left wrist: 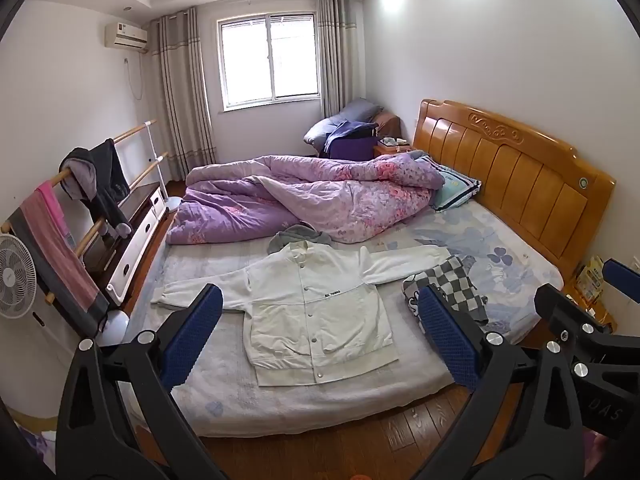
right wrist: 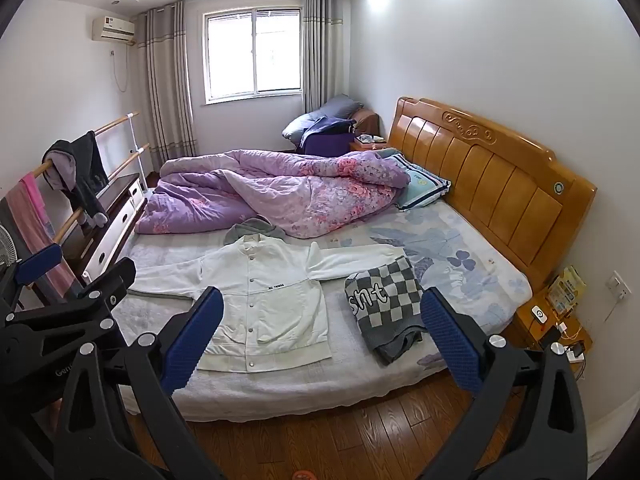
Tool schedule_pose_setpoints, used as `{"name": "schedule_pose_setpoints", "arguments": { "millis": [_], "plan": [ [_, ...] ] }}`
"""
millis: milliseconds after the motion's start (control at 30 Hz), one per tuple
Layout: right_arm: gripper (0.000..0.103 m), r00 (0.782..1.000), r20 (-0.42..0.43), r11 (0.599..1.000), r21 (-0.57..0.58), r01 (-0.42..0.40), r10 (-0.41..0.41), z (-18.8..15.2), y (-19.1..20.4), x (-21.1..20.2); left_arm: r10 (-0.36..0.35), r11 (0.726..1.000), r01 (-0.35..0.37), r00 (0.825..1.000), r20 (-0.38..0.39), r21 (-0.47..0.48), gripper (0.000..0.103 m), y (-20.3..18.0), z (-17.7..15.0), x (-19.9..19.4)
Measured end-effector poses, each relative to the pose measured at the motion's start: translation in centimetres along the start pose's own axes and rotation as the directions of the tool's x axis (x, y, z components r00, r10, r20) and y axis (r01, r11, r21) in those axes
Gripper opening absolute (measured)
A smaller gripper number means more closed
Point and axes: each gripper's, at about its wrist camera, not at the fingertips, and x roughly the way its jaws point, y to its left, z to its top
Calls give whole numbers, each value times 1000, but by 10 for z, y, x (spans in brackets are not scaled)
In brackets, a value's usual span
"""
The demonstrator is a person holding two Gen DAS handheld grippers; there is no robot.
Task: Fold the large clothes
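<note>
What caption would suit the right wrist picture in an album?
Open right gripper held above the bed's edge, a white jacket spread flat, a checkered garment lying beside it.

Left gripper point(left wrist: 322, 316) wide open, raised, empty. Right gripper point(right wrist: 322, 316) likewise spread, empty, at 3 o'clock of left.

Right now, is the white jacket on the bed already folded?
No, the white jacket lies flat on the bed with both sleeves spread out to the sides, buttoned down the front.
</note>
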Motion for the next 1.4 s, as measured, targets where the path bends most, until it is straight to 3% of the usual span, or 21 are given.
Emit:
{"name": "schedule_pose_setpoints", "arguments": {
  "millis": [1400],
  "plan": [
    [95, 1000, -2, 1000, -6, -9, 9, 4, 10, 17, 5, 1000, -5, 1000, -6, 2, 98, 1, -2, 4]
  ]
}}
